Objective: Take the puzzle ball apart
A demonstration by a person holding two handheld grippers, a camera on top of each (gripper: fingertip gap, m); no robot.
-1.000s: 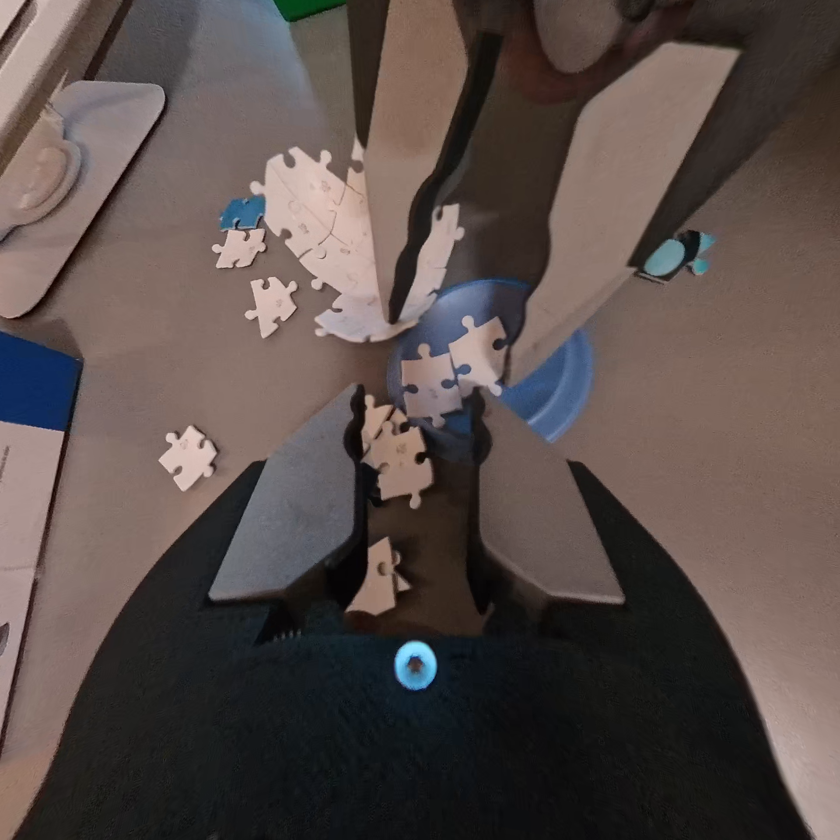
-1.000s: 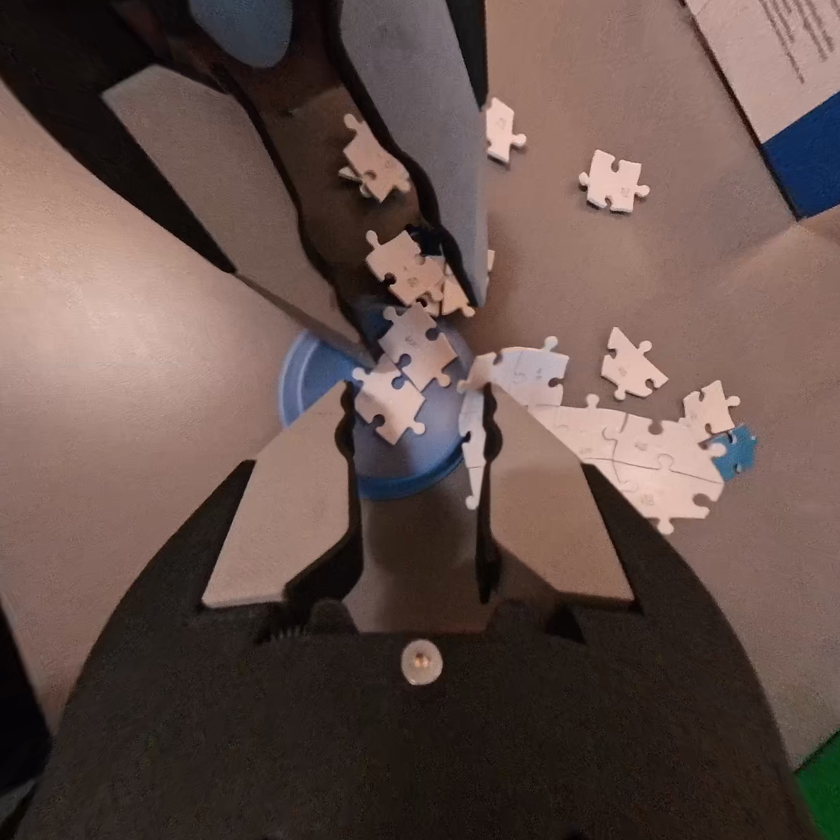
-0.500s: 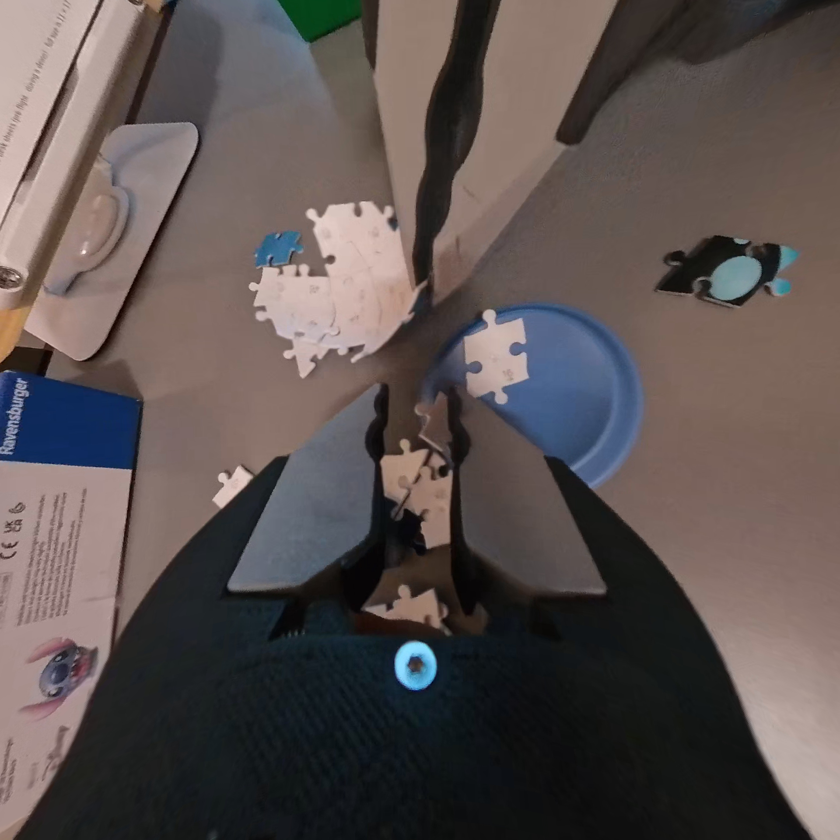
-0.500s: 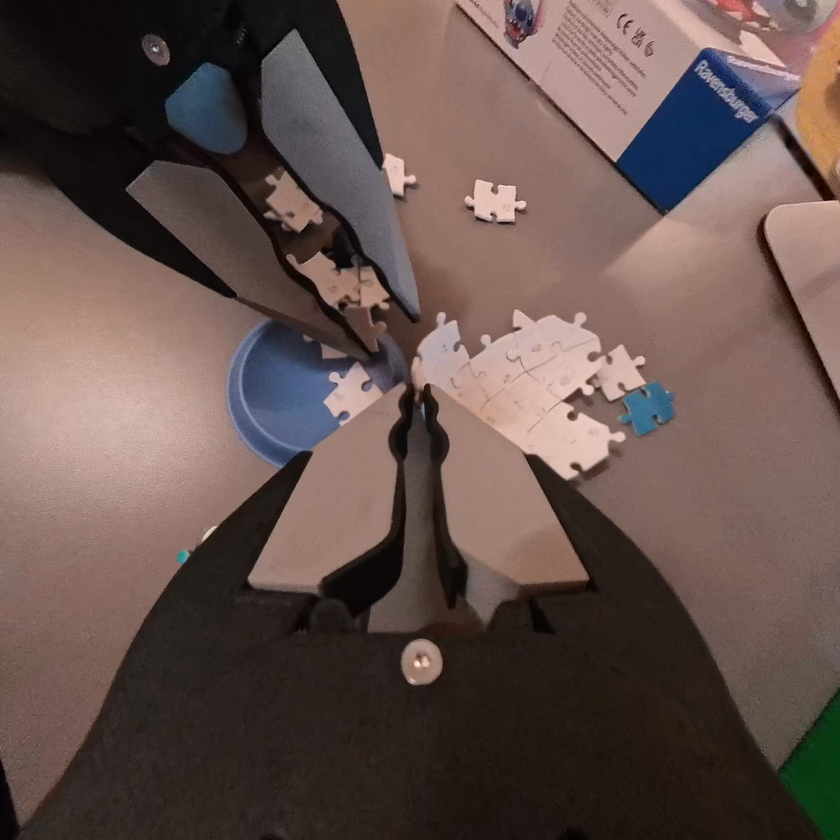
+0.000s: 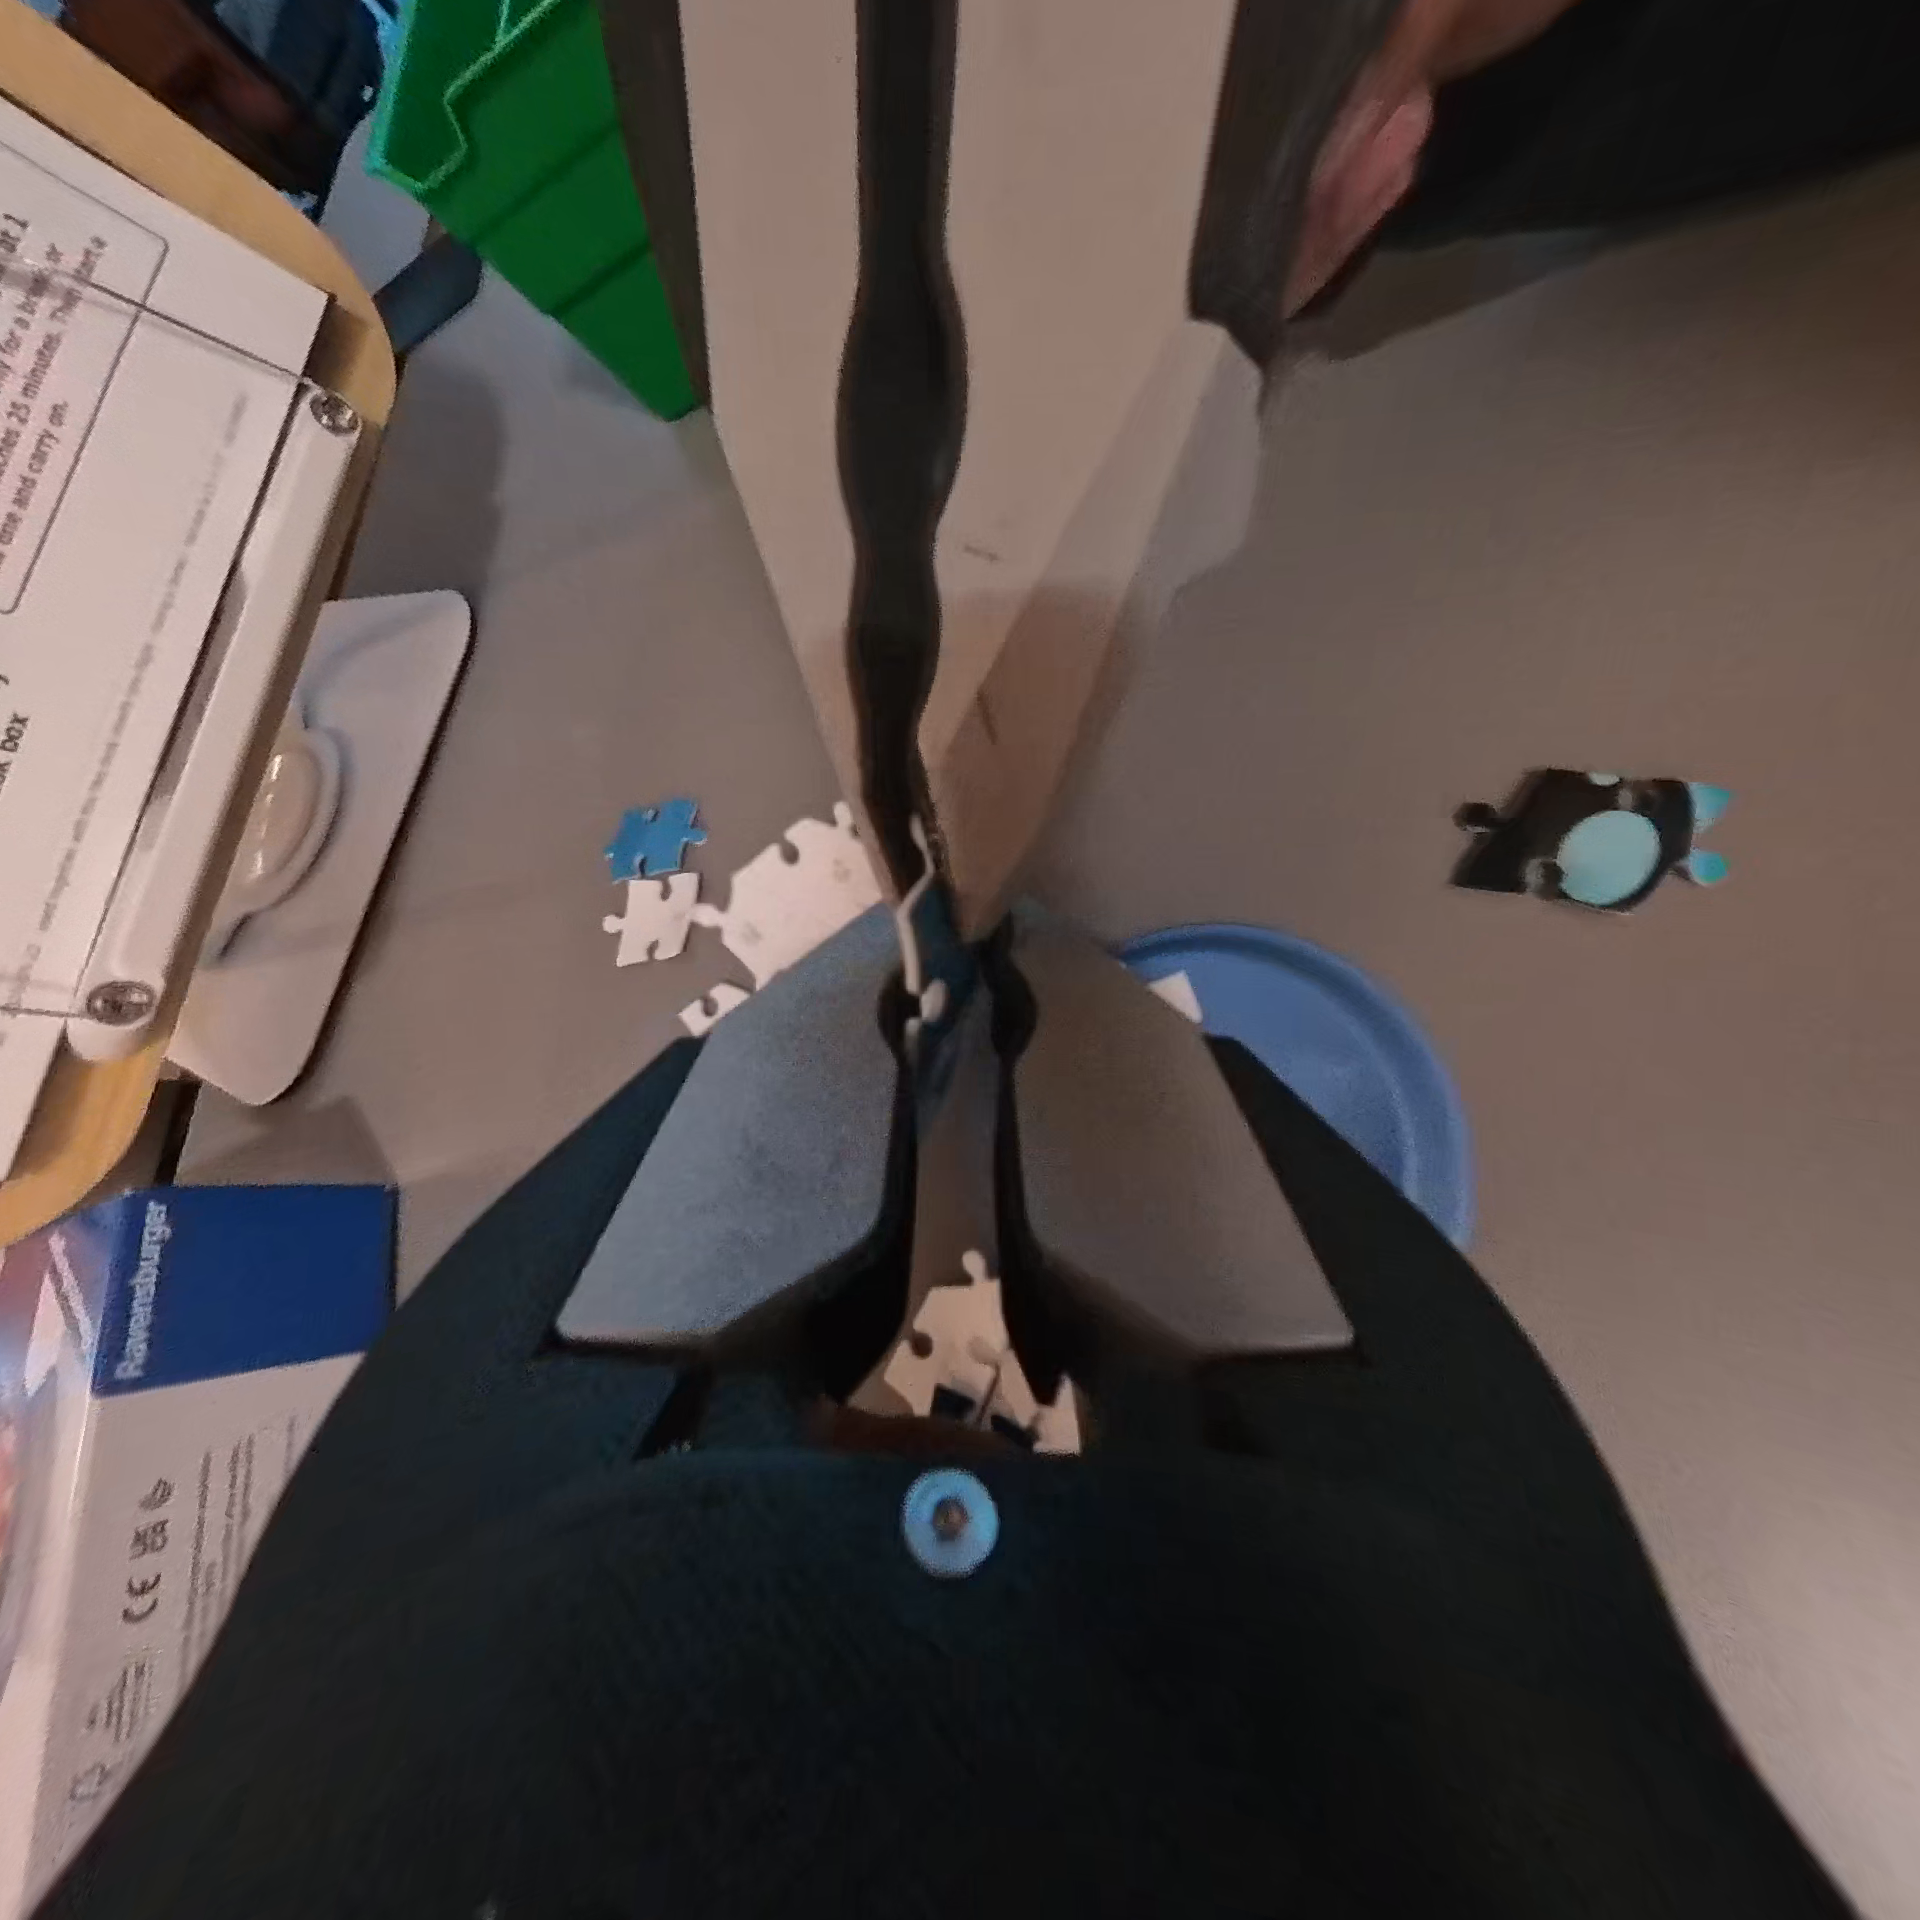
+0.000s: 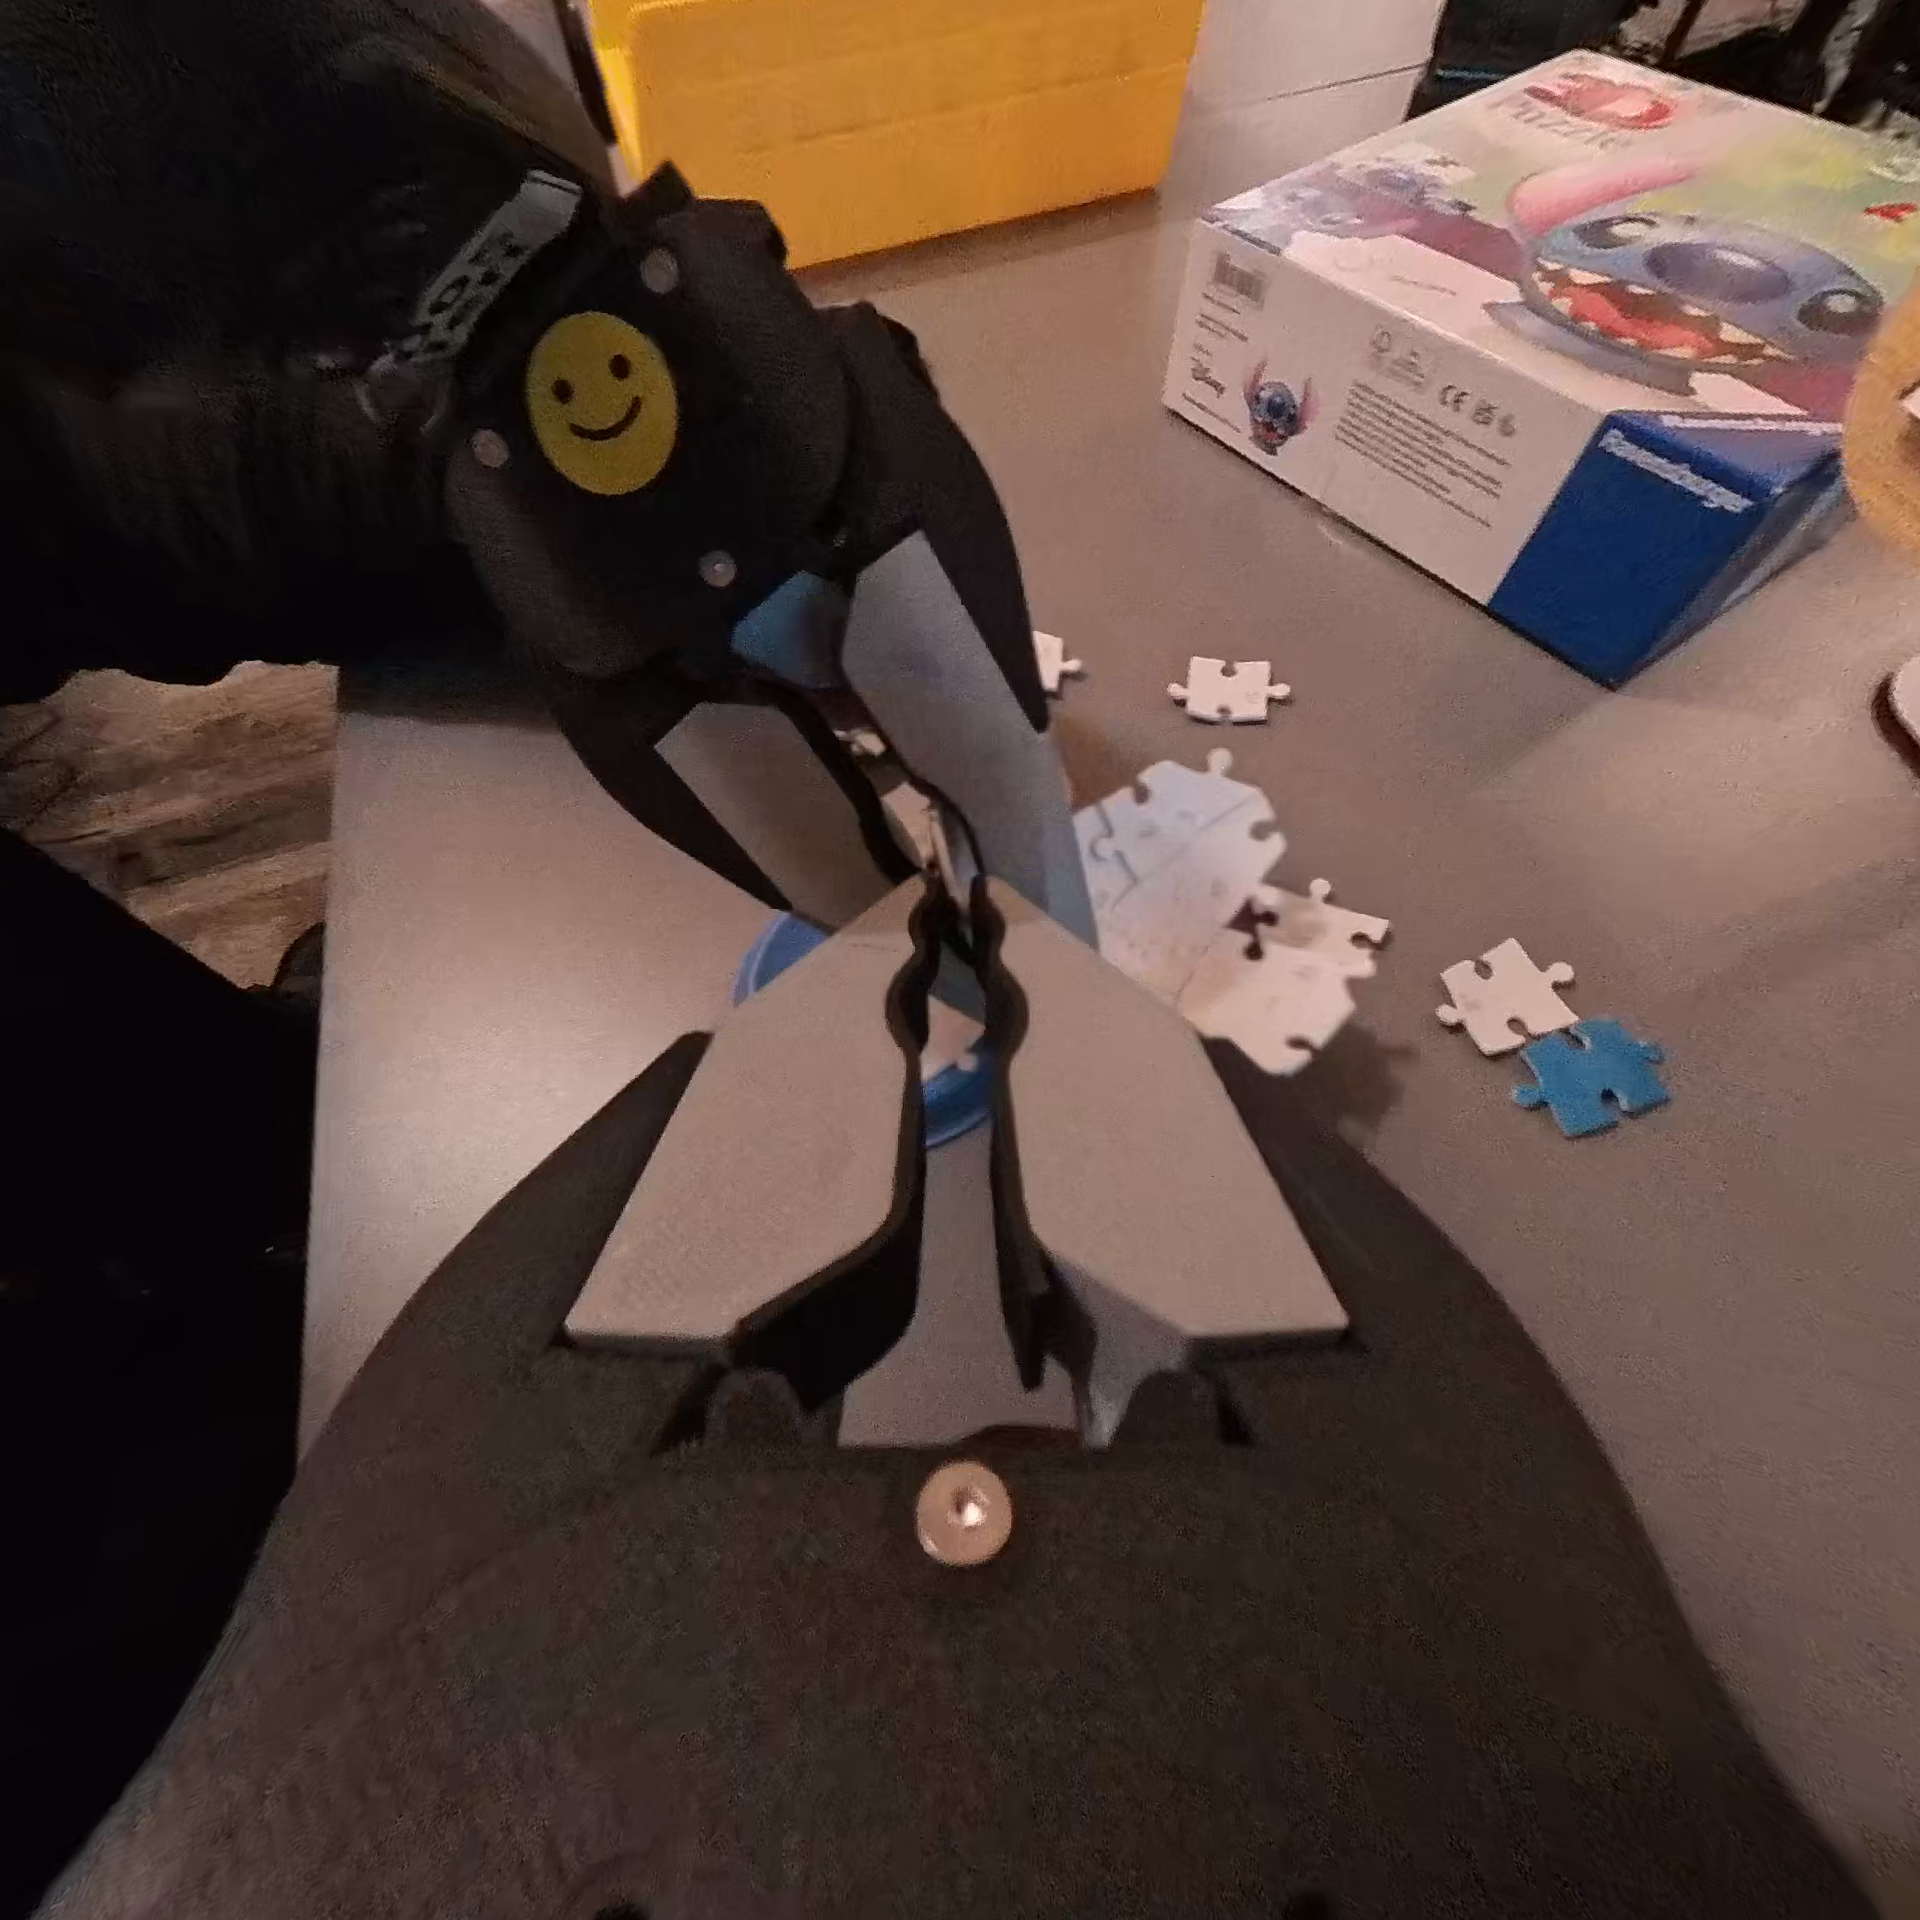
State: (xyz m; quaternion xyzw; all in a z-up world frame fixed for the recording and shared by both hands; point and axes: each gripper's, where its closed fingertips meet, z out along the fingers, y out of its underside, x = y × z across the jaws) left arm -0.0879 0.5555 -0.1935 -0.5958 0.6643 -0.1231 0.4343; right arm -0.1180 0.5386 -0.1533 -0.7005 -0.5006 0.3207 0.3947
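My left gripper [image 5: 951, 935] is shut on a puzzle piece [image 5: 920, 940] seen edge-on, with a white rim and a blue face. More white pieces [image 5: 951, 1340] sit deeper between its fingers. My right gripper [image 6: 951, 899] is shut, tip to tip with the left one, and the same thin piece runs up between its tips. It comes in from above in the left wrist view [image 5: 920, 862]. The left gripper [image 6: 935, 868] comes in from the upper left in the right wrist view. Both hover over the blue dish [image 5: 1351, 1060].
A joined cluster of white pieces [image 6: 1195, 883] lies beside the dish, with loose white pieces and a blue piece [image 6: 1590, 1075] nearby. A black piece [image 5: 1579, 842] lies to the right. A puzzle box [image 6: 1507, 343], a yellow box [image 6: 904, 104] and a green bin [image 5: 540, 177] stand around. Some 5 cm of space lies between my two pairs of fingers.
Both grippers closed and rose from the table. The left one shut on pieces from the dish, the right one shut at the cluster's edge. Their tips have come together.
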